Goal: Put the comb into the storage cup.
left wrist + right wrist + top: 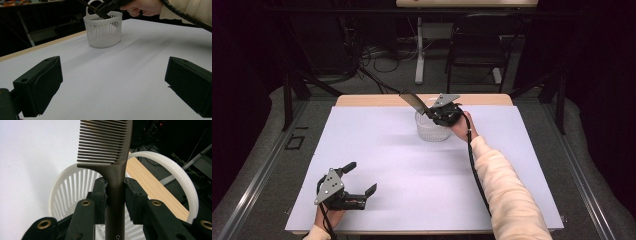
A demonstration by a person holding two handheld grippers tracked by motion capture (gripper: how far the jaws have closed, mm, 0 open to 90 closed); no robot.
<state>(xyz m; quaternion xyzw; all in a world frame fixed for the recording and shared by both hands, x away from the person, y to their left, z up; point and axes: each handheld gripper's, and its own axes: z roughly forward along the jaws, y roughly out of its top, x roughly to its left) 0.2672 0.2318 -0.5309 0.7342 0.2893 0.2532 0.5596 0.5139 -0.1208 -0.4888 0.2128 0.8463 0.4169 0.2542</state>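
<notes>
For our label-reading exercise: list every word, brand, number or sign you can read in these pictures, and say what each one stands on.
"cr": pale letters at the bottom edge of the right gripper view, on the handle of the dark brown plastic comb; the rest of the word is cut off.
White slatted plastic basket: no print to be seen.
White sheet covering the table: no writing.
Left claw and right claw: no readable marks.

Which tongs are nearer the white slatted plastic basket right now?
Right. The right tongs sit over the white slatted plastic basket at the table's far side, clamped on a dark brown comb. The left tongs rest open near the front edge, well short of it.
</notes>
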